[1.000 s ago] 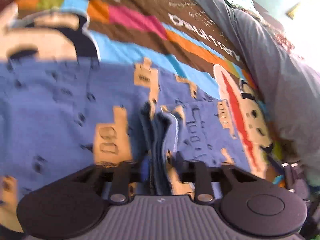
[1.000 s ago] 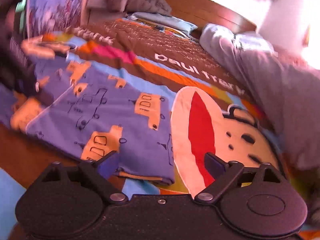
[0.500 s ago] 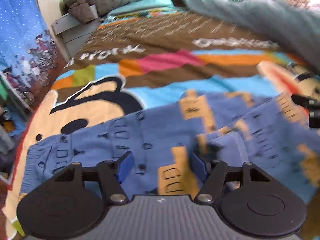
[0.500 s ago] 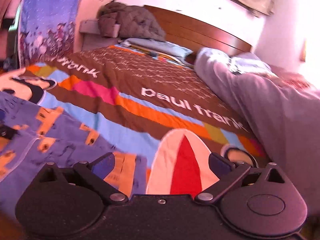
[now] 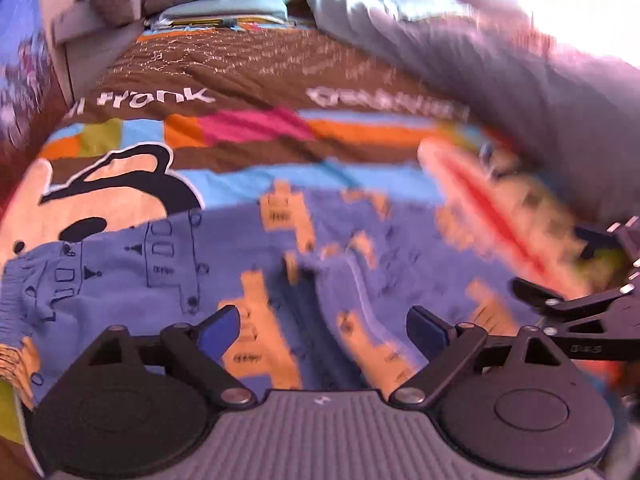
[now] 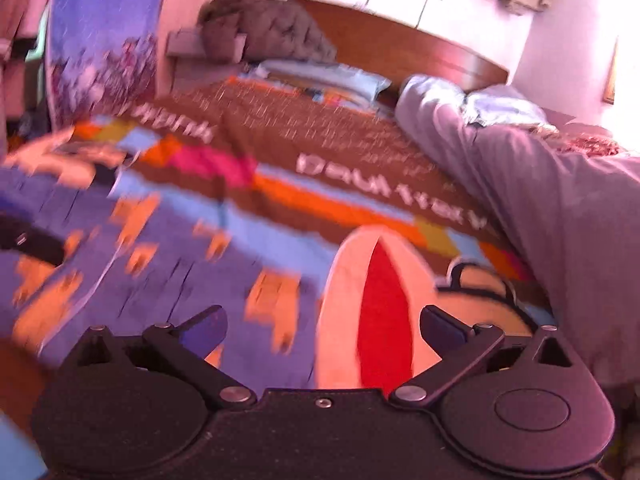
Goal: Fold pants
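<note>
Brown, orange, pink and pale-blue quilted cloth makes up the bedspread [image 5: 248, 80] that fills both views, printed with white lettering and a large cartoon face. Along its right side lies a bulky grey duvet [image 5: 500, 68], rumpled and partly blurred. At the head of the bed stands a curved wooden headboard [image 6: 400, 52], with a light-blue pillow [image 6: 332, 78] below it and a heap of dark grey quilted fabric [image 6: 272, 28] to the left of that.

The pants [image 5: 132, 276] are blue with orange vehicle prints and dark line drawings. They lie spread on the near part of the bedspread, the gathered waistband at the far left of the left wrist view and a raised crease of doubled fabric running up the middle, in line with the gap of the tool.

The left gripper [image 5: 322, 326] hangs over that crease, its jaws opening, the blue pads clear of the cloth on either side. The right gripper [image 6: 322, 326] stands wide apart with nothing clamped; beneath it show the right-hand edge of the pants and the red-and-cream mouth of the cartoon print [image 6: 380, 300]. Part of its black frame shows at the right edge of the left wrist view.
</note>
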Motion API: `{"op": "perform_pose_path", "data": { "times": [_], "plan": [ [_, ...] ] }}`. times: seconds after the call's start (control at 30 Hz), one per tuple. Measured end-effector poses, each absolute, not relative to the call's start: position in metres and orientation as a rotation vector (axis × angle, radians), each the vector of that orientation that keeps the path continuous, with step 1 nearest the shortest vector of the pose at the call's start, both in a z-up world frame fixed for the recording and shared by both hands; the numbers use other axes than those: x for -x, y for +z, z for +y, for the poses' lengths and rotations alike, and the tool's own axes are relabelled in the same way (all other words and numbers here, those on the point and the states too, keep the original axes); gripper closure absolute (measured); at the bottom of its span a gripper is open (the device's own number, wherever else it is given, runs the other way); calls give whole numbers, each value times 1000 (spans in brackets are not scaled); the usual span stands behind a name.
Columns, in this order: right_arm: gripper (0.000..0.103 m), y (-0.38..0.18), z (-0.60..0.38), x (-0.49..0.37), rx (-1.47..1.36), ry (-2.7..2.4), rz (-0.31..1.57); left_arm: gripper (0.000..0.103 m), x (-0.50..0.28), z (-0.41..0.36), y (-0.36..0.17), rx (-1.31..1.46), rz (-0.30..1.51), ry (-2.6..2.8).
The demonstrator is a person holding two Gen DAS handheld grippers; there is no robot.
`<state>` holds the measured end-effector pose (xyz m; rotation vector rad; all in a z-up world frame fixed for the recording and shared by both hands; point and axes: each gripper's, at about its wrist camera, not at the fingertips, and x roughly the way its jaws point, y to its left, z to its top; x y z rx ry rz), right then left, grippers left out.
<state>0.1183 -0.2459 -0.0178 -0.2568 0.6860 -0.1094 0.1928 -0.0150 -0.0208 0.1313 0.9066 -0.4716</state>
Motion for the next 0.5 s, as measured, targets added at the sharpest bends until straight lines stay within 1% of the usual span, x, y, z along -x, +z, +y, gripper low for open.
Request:
{"op": "perform_pose_path", "data": {
  "times": [0.03, 0.07, 0.1, 0.13, 0.23, 0.37, 0.5],
  "plan": [
    [1, -26, -242, -113, 275, -124, 724, 10, -191, -22, -31, -208, 924, -440],
    [1, -37, -239, -112, 300, -145, 778, 6, -189, -26, -41, -267, 922, -423],
    [1, -46, -238, -113, 322, -164, 824, 2, -184, -25, -46, -289, 876, -428],
    [1, -51, -239, -111, 318, -176, 836, 2, -181, -23, -46, -296, 848, -421],
    [1, -35, -237, -106, 290, -264, 828, 3, -178, -2, -34, -201, 886, -396],
    [1, -7, -223, -74, 214, -216, 729, 2, -166, 33, -21, -142, 877, -301],
    [1, -11, -199, -50, 222, -192, 698, 1, -155, 65, -21, -143, 868, -255]
  ]
}}
